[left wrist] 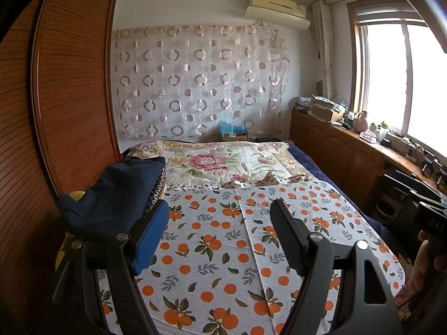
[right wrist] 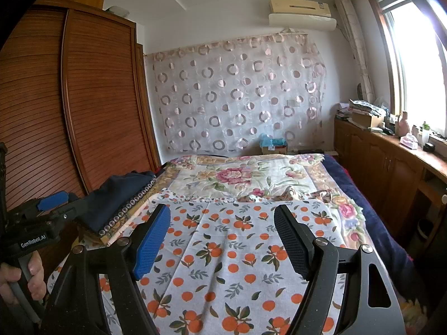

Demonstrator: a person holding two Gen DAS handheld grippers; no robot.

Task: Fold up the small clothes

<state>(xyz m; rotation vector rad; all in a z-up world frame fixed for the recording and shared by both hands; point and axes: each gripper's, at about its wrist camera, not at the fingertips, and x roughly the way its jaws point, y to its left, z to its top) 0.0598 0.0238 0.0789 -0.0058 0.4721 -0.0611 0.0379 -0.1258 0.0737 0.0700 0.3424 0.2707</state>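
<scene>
Tongs (left wrist: 220, 215) gape above navy clothes (left wrist: 111, 195) heaped beside orange-print cloth (left wrist: 223, 251).

black tongs (left wrist: 219, 215) — blue pad, silver screws

Both cameras sit low over the near end of the bed, close above the orange-print cloth (left wrist: 223, 251), facing the circle-patterned curtain (left wrist: 195, 81) at 12 o'clock. The left wrist view sits nearer the wardrobe (left wrist: 69, 83) at 9 o'clock; the right wrist view catches the left gripper (right wrist: 53, 199) at 9 o'clock (hand included). They share cloth, floral quilt (right wrist: 240, 176), curtain and window (right wrist: 413, 64).
</scene>
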